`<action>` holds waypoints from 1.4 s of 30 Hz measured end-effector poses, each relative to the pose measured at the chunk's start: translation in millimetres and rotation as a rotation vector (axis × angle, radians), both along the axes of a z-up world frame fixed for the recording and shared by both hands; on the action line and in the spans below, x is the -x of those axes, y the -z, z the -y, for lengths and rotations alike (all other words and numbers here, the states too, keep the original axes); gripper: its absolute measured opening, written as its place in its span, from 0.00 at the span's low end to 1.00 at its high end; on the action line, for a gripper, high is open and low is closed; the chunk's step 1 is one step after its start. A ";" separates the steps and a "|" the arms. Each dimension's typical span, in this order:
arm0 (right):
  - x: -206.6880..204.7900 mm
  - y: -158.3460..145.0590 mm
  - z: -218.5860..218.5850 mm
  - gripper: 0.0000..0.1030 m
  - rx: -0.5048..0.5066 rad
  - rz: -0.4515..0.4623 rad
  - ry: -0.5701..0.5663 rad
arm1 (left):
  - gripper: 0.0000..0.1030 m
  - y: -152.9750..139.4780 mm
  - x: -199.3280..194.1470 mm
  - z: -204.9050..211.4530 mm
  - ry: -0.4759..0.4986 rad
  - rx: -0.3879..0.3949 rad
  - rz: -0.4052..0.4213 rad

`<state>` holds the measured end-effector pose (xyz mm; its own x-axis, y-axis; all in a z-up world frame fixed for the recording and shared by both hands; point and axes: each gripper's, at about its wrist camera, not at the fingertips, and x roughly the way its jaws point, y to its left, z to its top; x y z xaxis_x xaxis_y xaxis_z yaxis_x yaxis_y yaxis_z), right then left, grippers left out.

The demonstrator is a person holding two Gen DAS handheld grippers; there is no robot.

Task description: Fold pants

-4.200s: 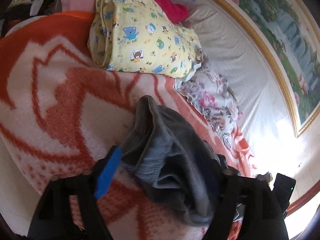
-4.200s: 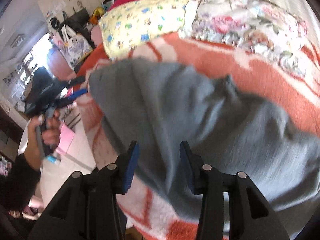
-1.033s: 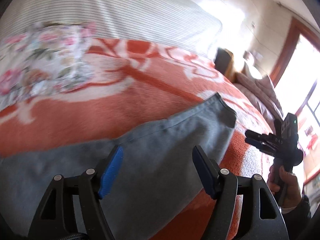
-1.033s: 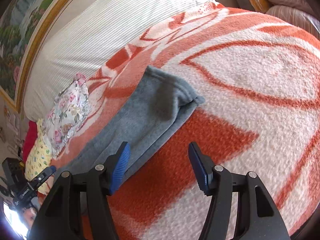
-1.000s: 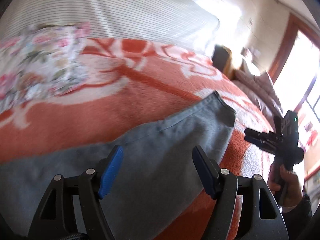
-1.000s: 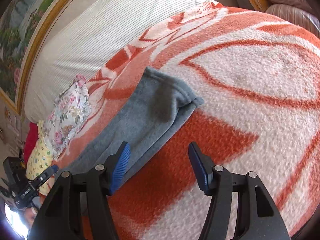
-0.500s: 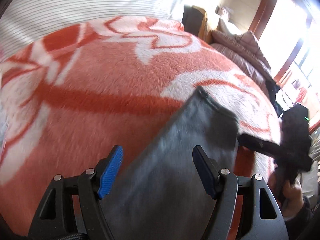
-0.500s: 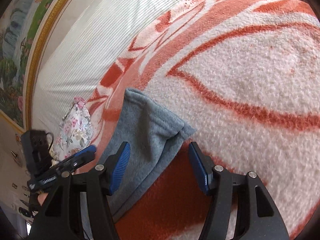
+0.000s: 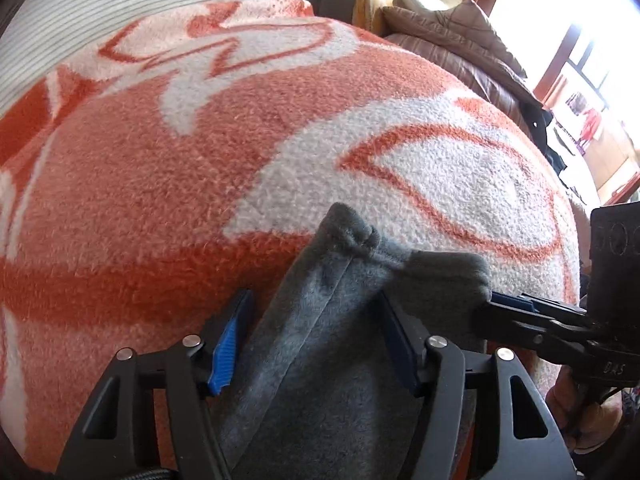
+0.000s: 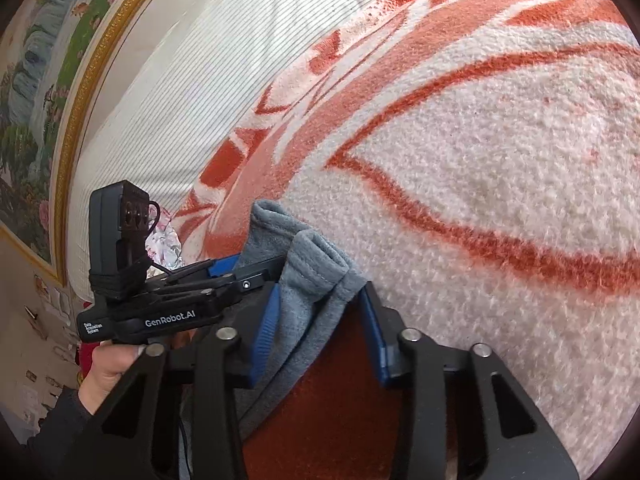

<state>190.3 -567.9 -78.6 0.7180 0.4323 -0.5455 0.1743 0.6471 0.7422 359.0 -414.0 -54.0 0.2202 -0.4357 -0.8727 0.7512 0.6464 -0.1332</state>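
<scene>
The grey fleece pants (image 9: 340, 320) lie on the orange and white blanket (image 9: 200, 160), their hem end pointing away from me. My left gripper (image 9: 316, 320) is open, its fingers either side of the far corner of the hem. My right gripper (image 10: 316, 316) is open too, its blue pads either side of the near hem corner (image 10: 308, 276). In the left wrist view the right gripper (image 9: 520, 312) comes in from the right and touches the hem corner. In the right wrist view the left gripper (image 10: 224, 276) reaches in from the left.
A striped white sheet (image 10: 200, 80) covers the bed beyond the blanket, under a gold-framed painting (image 10: 48, 80). A brown quilted cover (image 9: 460, 48) and a chair lie past the blanket's far edge, near a bright window. A floral cloth (image 10: 164, 240) lies behind the left gripper.
Both grippers have moved in along the pants to the hem end and now straddle its two corners. The hem has bunched up a little between them.
</scene>
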 end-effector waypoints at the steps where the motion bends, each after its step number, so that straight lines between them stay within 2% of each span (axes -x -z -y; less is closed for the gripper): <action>1: 0.1 1.9 1.2 0.20 -0.013 0.004 -0.006 | 0.45 -1.0 0.6 0.5 0.012 0.011 -0.006; 2: 1.0 3.4 2.5 0.17 -0.027 0.005 -0.009 | 0.26 -2.0 -0.1 1.9 0.033 0.035 -0.031; 3: 1.3 3.9 2.9 0.16 -0.034 0.007 -0.009 | 0.19 -3.8 2.1 0.8 0.048 0.050 -0.040; 5: 5.4 -0.2 3.0 0.14 -0.043 0.028 -0.007 | 0.13 -8.0 6.4 -0.6 0.060 0.052 -0.012; 9: 12.0 -17.7 0.9 0.13 -0.044 0.075 -0.018 | 0.11 -28.9 10.7 -25.0 0.027 0.153 -0.023; 15: 21.7 -68.0 -21.9 0.12 -0.018 0.182 -0.083 | 0.11 -80.1 25.0 -82.6 -0.025 0.328 -0.013; 19: 28.2 -100.6 -46.1 0.11 -0.026 0.253 -0.148 | 0.11 -107.3 39.0 -120.2 -0.054 0.402 0.004; 21: 32.1 -116.0 -63.7 0.07 -0.032 0.287 -0.201 | 0.12 -115.7 47.1 -144.8 -0.086 0.435 0.009; 25: 39.4 -135.7 -101.7 0.07 -0.033 0.326 -0.304 | 0.12 -126.2 66.2 -191.9 -0.156 0.496 0.014; 28: 46.0 -141.2 -132.4 0.07 -0.036 0.340 -0.387 | 0.11 -128.3 87.2 -232.3 -0.211 0.549 0.029; 33: 54.9 -137.5 -181.9 0.07 -0.041 0.327 -0.508 | 0.11 -118.1 128.5 -294.9 -0.296 0.594 0.045; 37: 61.9 -121.7 -218.7 0.07 -0.043 0.291 -0.602 | 0.11 -93.5 156.8 -334.0 -0.376 0.616 0.027; 42: 62.0 -92.4 -252.9 0.06 -0.057 0.221 -0.688 | 0.11 -55.0 166.6 -371.5 -0.485 0.620 -0.019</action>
